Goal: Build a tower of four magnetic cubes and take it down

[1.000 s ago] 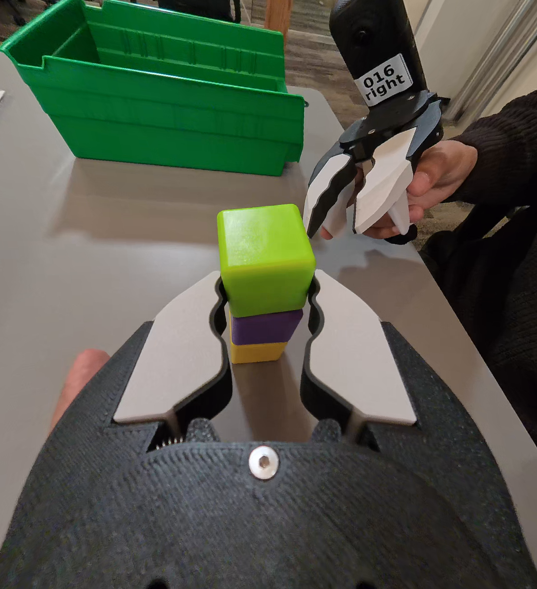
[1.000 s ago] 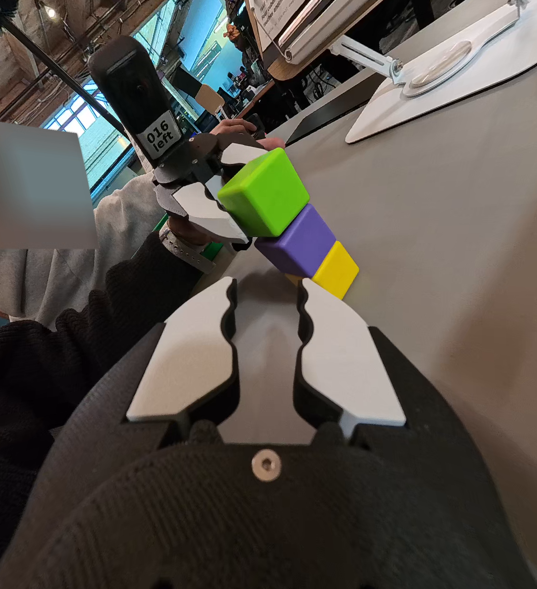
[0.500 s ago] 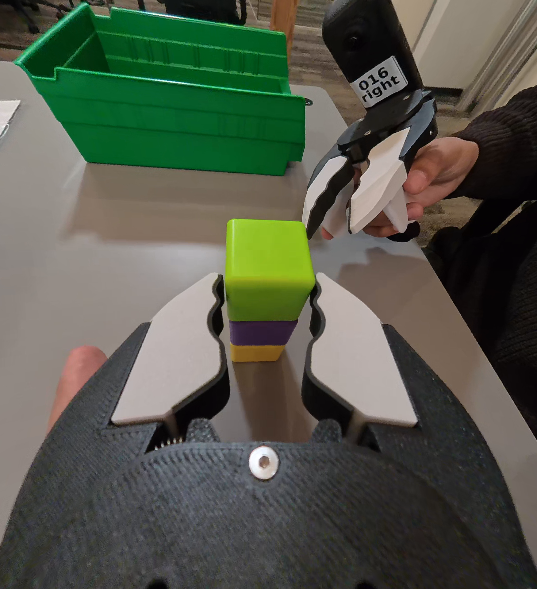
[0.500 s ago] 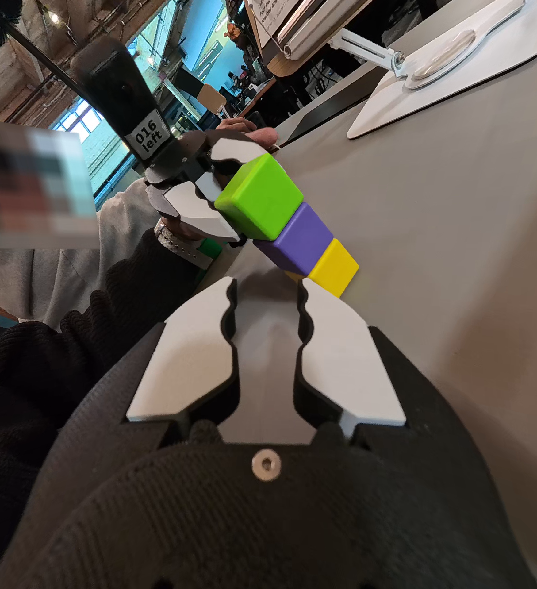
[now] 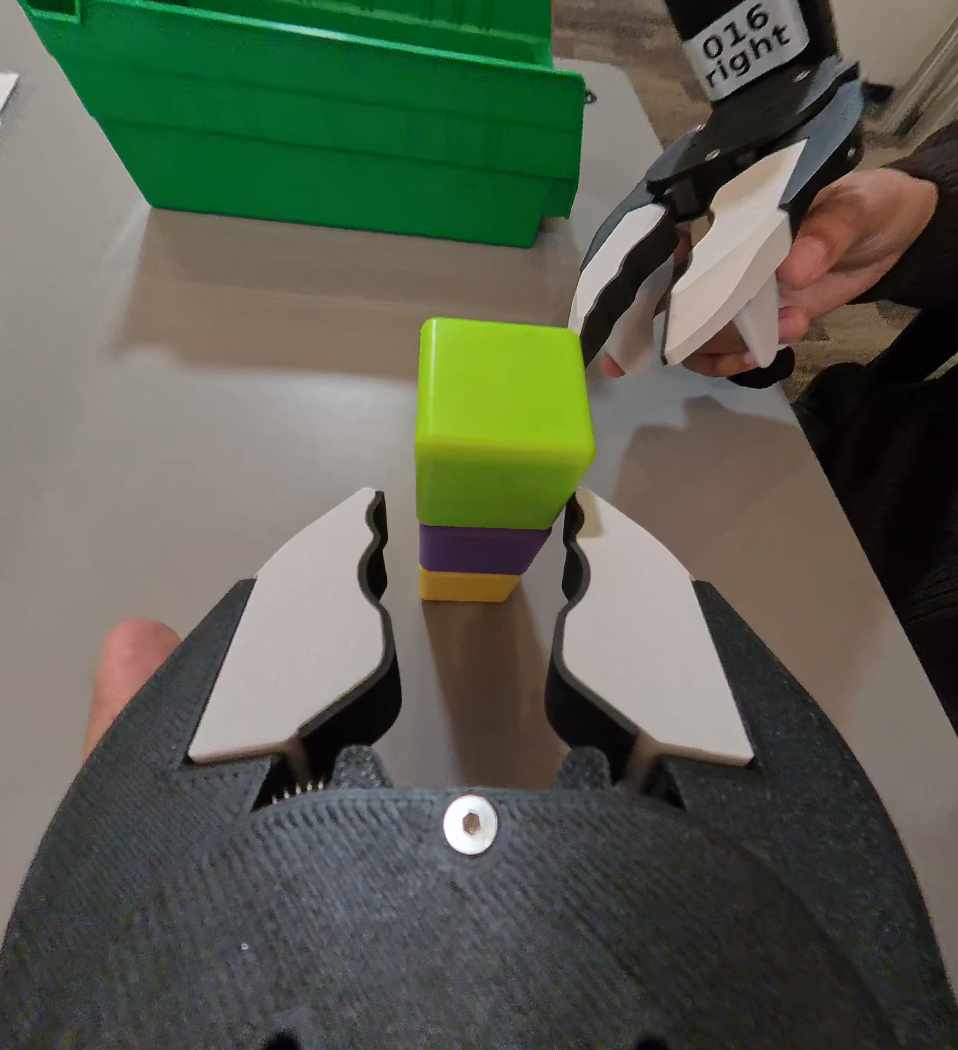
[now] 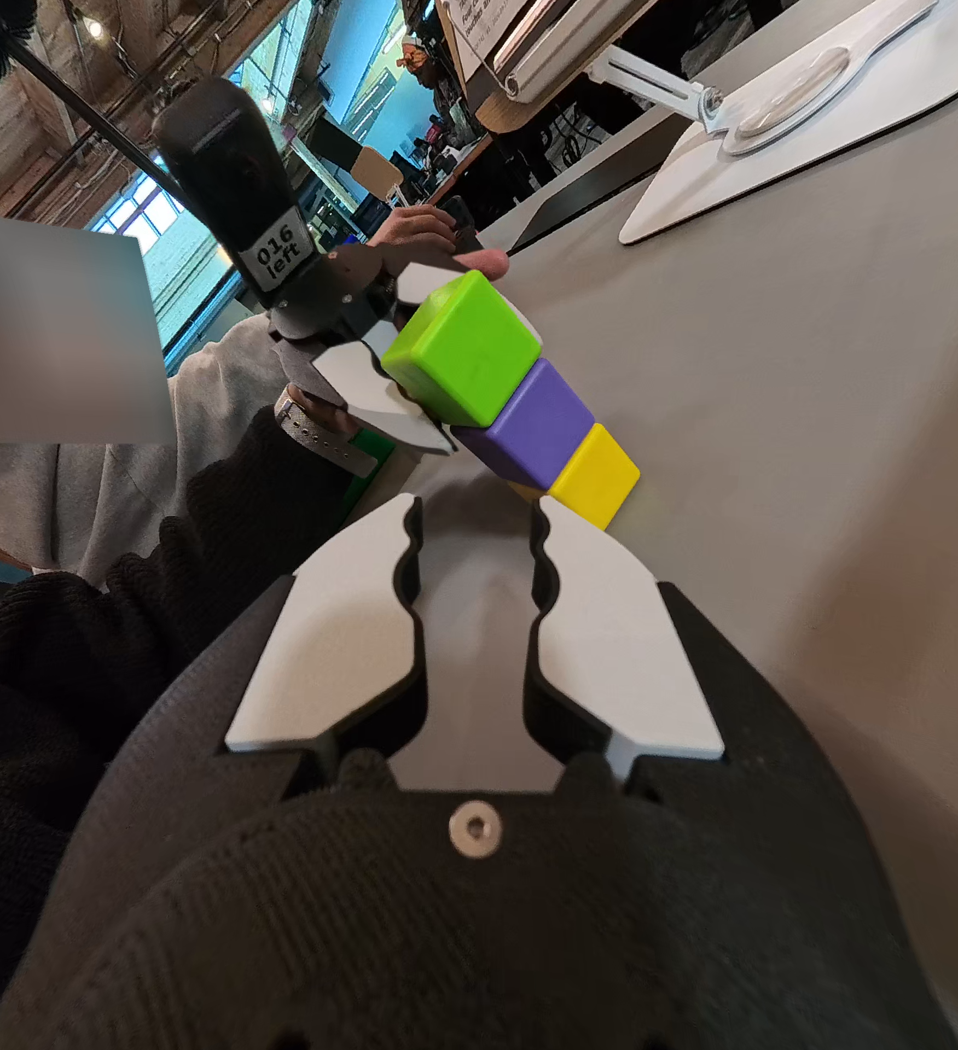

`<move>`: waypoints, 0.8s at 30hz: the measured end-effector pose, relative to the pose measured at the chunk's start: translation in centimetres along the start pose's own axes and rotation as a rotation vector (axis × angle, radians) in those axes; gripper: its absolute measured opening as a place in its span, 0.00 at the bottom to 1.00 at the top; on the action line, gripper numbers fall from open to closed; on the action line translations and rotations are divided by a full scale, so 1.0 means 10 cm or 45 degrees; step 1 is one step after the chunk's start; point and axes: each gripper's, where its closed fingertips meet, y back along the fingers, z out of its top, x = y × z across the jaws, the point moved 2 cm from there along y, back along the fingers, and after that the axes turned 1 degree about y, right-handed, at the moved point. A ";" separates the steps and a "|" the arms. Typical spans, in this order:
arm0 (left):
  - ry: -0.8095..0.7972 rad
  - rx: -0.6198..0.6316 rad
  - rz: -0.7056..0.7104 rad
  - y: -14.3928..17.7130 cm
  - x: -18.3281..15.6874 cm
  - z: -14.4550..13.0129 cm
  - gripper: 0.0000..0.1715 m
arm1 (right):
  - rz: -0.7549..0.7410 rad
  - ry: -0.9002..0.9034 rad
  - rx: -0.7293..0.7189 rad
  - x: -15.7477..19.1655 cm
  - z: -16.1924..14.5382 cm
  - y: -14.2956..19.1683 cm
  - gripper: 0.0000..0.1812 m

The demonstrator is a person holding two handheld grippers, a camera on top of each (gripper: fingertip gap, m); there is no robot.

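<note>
Left tongs (image 5: 473, 503) stand wide open around a tower of three cubes, and they grip nothing: there is a clear gap on the left side, while the right fingertip is just beside the green cube (image 5: 502, 420), perhaps touching its lower corner. I cannot tell this for sure. The green cube is the biggest and sits on top, a purple cube (image 5: 482, 548) is under it, and a small yellow cube (image 5: 468, 587) is at the bottom on the grey worktop (image 5: 181, 398). The tower is at 12 o'clock from the left tongs, very near.

Right tongs (image 6: 475, 508) are partly open and empty. In the right wrist view the tower is at 12 o'clock just ahead of the fingertips, with the yellow cube nearest. In the left wrist view these tongs hang at 2 o'clock from the tower, and one fingertip comes close to the top corner of the green cube.

A green bin (image 5: 323, 125) stands at 11 o'clock, well apart from the tower, and a white flat stand (image 6: 806, 130) lies at 1 o'clock in the right wrist view.

I think the tower is top-heavy, because the base is the smallest cube. A small side push from either fingertip could tip it or slide the green cube off the purple one.
</note>
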 end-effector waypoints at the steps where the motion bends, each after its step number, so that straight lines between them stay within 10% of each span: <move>1: 0.003 0.018 0.000 -0.01 0.00 -0.02 0.35 | 0.000 0.000 0.001 0.00 0.00 0.00 0.20; 24: -0.003 0.079 0.003 -0.02 -0.03 -0.08 0.32 | -0.005 0.004 0.020 0.00 -0.03 -0.01 0.20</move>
